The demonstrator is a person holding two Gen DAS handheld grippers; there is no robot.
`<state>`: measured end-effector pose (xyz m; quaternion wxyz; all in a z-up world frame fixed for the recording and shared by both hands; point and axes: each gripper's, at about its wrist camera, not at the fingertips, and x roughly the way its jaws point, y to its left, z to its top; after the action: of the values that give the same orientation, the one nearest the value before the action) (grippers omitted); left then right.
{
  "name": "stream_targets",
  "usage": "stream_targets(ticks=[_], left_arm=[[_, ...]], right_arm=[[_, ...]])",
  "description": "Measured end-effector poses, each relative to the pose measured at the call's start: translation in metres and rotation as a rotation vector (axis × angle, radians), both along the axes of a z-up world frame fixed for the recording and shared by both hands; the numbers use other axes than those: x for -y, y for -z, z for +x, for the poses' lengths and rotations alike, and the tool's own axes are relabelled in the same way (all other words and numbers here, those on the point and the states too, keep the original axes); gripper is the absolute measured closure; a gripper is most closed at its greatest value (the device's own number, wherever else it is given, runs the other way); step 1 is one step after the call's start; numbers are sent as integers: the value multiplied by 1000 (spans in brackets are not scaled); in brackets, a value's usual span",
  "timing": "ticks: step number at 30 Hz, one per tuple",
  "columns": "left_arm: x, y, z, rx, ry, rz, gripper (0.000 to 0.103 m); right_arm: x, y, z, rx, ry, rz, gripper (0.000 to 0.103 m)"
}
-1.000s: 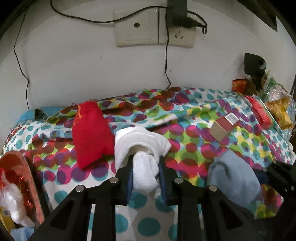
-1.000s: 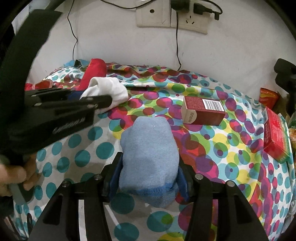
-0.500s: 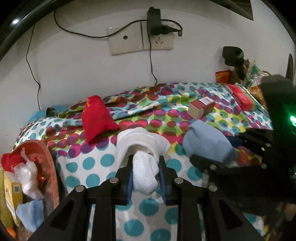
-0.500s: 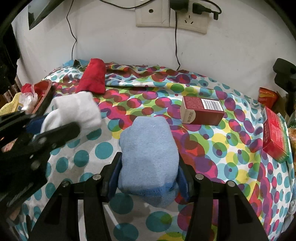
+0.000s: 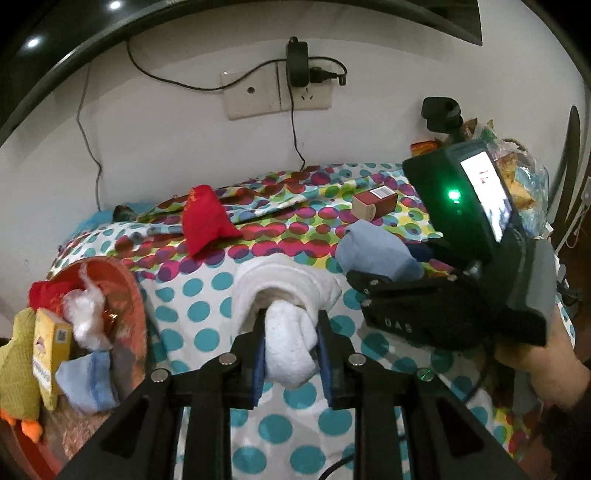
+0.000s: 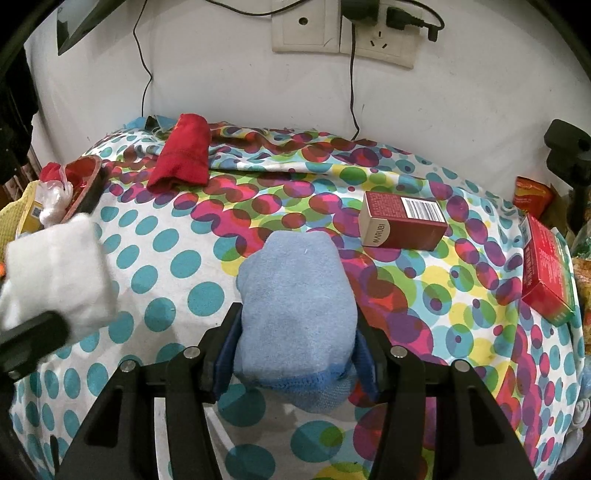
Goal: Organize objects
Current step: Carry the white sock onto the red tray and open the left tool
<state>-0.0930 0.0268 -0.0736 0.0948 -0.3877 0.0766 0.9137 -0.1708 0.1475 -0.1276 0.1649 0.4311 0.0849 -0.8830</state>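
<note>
White sock (image 5: 290, 343) nearer basket (image 5: 127, 291), between tongs (image 5: 291, 354)

home: polka-dot tablecloth (image 6: 155, 258), wall sockets (image 6: 343, 33), snack packets (image 5: 517, 173).

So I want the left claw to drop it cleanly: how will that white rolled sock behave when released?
The white rolled sock is soft: it bulges around the left claw where squeezed, so it should spring back rather than stay pinched. It looks light and fuzzy, so it will probably land without bouncing or sliding far. Being knotted into a lump, it likely won't unroll, though it may tumble slightly.
</note>
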Motion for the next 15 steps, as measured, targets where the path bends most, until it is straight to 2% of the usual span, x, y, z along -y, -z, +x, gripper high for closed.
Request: stream_targets(ticks=[15], left_arm=[[18, -22, 46, -29, -21, -9, 79]], right_arm=[[-1, 0, -1, 2, 2, 0, 48]])
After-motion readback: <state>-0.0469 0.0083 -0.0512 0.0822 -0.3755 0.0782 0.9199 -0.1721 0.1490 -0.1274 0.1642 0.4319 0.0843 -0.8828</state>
